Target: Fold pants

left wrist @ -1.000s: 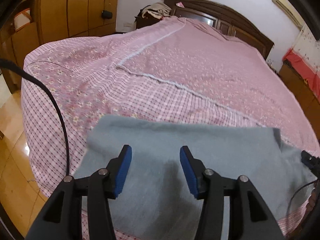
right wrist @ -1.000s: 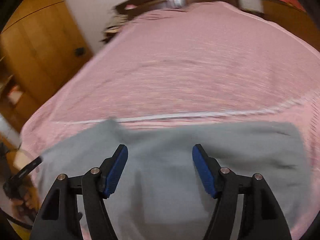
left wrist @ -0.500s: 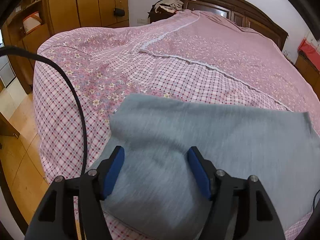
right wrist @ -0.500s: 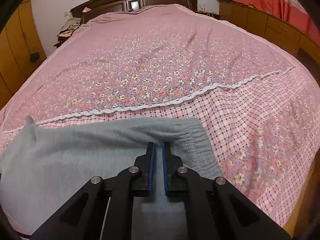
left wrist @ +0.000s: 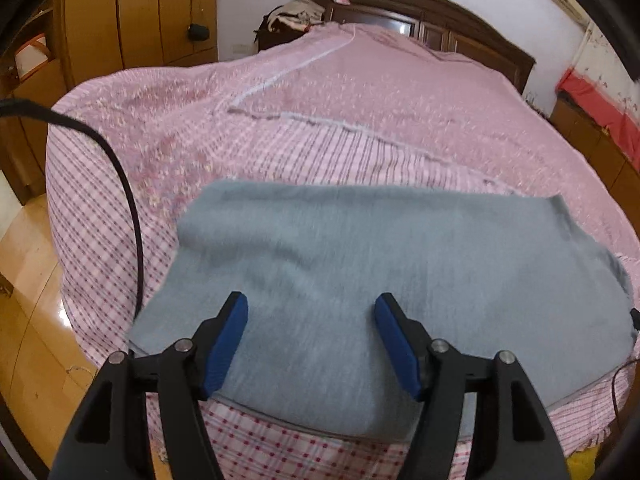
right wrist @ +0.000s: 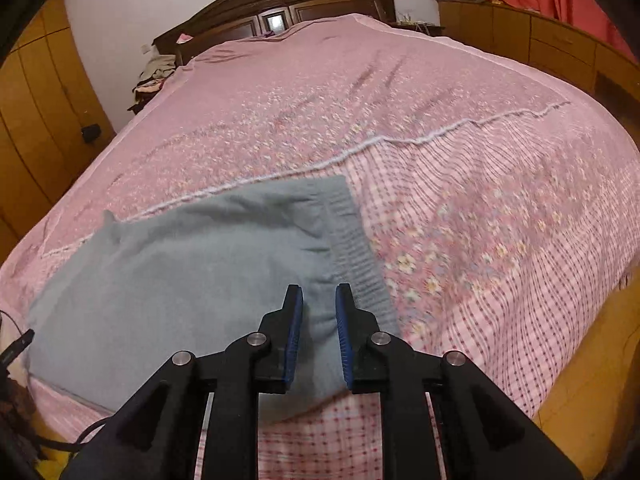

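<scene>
The grey pants [left wrist: 360,264] lie flat at the near edge of the bed [left wrist: 360,92], part-folded. On the pants' left end, the left gripper [left wrist: 311,340] hovers with jaws spread, nothing between them. Over by the waistband [right wrist: 356,240], the right gripper [right wrist: 319,332] has just been easing apart, jaws narrowly parted, cloth bunched between. Best now: grip both near corners evenly before lifting.
</scene>
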`<act>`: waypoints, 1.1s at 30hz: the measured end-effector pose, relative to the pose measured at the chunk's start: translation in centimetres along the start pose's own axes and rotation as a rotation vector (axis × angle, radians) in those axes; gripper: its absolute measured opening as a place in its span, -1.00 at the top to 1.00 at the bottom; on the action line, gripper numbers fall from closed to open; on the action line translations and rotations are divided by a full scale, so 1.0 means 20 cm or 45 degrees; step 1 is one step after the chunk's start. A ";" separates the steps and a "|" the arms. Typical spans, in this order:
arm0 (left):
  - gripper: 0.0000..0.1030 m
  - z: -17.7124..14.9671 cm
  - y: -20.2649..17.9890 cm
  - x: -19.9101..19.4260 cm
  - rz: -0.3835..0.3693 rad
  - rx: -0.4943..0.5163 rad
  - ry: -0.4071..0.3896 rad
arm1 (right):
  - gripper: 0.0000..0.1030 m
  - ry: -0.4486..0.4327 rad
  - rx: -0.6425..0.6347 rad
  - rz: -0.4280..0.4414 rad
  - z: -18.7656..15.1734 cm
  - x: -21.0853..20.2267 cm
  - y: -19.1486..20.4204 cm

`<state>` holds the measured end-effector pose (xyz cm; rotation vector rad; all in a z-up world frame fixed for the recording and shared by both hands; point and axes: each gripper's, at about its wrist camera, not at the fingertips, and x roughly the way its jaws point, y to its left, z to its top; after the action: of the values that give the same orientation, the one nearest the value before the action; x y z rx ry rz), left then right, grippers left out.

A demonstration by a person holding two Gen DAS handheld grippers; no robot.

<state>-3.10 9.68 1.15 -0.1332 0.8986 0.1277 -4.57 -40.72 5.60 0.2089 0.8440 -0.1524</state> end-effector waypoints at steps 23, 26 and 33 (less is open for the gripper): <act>-0.41 -0.15 -0.11 -0.11 -0.062 0.131 0.069 | 0.50 0.048 -0.078 -0.074 -0.23 -0.08 0.14; -0.41 -0.15 -0.07 -0.11 -0.089 0.116 0.077 | 0.50 0.060 -0.024 -0.019 -0.23 -0.09 0.09; -0.40 -0.15 0.13 -0.22 -0.109 -0.023 0.040 | 0.46 0.058 -0.037 -0.044 -0.24 -0.09 0.10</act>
<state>-8.61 11.45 2.59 -0.1909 0.9215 0.0545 -8.91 -37.45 4.11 0.1712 0.8951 -0.1685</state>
